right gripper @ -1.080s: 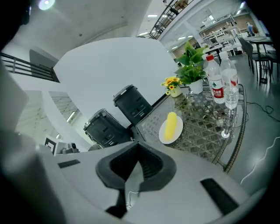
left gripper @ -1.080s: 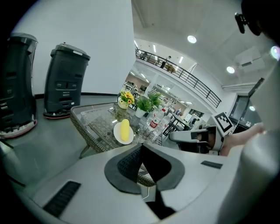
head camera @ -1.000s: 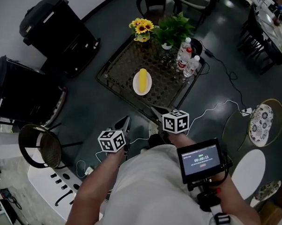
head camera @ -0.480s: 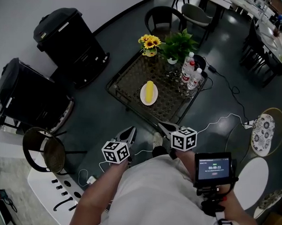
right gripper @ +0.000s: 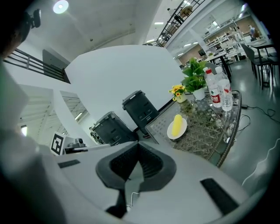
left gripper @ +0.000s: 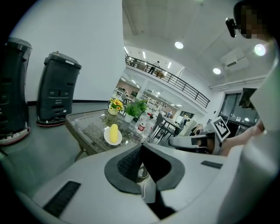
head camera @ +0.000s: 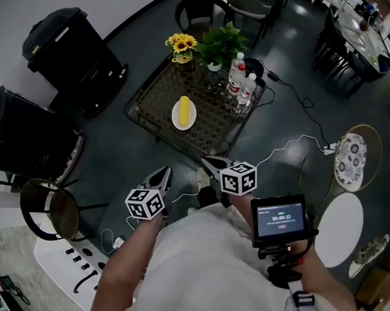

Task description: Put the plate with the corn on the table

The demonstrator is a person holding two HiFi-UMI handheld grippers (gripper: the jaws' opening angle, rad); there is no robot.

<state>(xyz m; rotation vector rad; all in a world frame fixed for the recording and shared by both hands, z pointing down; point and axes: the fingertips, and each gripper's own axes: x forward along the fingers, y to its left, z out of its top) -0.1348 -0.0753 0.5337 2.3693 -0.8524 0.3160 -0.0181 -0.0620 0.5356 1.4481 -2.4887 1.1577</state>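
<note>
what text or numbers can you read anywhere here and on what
"00:00:12": small black screen at the person's right; its other lines too small.
Red labels on the clear plastic bottles: too small to read.
Black-and-white marker cubes: patterns, no words.

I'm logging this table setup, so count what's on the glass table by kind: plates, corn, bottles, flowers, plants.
plate: 1
corn: 1
bottles: 2
sunflowers: 1 bunch
green plant: 1
Total: 6
</note>
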